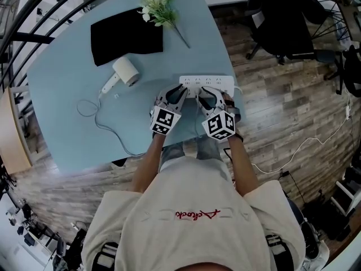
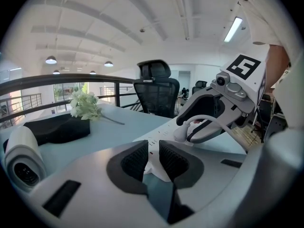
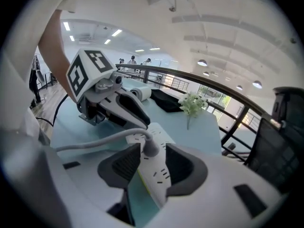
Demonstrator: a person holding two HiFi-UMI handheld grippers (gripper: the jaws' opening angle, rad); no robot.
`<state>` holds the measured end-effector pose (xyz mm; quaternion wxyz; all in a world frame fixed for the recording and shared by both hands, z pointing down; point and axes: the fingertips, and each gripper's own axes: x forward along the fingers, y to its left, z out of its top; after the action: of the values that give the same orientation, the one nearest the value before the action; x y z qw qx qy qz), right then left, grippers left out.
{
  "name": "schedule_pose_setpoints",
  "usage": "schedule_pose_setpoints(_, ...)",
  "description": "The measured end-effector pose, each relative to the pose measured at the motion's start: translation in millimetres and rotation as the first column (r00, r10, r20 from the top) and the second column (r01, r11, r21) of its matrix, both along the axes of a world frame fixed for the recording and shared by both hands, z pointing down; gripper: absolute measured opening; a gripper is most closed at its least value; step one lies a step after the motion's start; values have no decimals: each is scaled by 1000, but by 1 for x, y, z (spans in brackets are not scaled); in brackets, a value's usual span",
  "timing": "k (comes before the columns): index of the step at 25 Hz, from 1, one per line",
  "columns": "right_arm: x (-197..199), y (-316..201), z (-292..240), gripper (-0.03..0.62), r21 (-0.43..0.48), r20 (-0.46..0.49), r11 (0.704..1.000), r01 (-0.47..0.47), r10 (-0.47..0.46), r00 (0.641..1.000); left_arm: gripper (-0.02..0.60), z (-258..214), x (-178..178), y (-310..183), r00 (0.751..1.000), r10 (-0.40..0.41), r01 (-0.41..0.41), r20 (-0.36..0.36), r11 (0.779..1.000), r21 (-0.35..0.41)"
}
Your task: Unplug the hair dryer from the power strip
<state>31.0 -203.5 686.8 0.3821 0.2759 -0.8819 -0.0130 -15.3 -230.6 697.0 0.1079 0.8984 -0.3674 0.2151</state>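
A white power strip [image 1: 217,82] lies near the right edge of the light-blue table [image 1: 67,89]. The white hair dryer [image 1: 125,71] lies to its left, and its cable [image 1: 98,120] loops over the table. My left gripper [image 2: 152,161] is shut on the strip's near end [image 2: 159,137]. In the right gripper view, the white plug [image 3: 151,148] stands in the strip [image 3: 159,175] between the wide-apart jaws of my right gripper [image 3: 153,163]; neither pad touches it. In the head view both grippers, left [image 1: 179,95] and right [image 1: 208,96], sit side by side at the strip.
A black cloth [image 1: 127,35] and a bunch of white flowers [image 1: 161,4] lie at the table's far side. A black office chair [image 1: 282,21] stands on the wooden floor to the right. A dark railing [image 2: 57,80] runs behind the table.
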Motion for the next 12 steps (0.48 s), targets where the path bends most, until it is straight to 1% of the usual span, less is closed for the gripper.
schedule_pose_setpoints(3,-4,-3,2,156,-25,11,1000,11,-11,1000,74,0,-1,1,1000,0,0,5,1000,-11)
schedule_pose_setpoints(12,-8,-9,9,155,-76,-2,995,67,-67,998,69,-1,0,0,1000,5,-5,9,1000,-8)
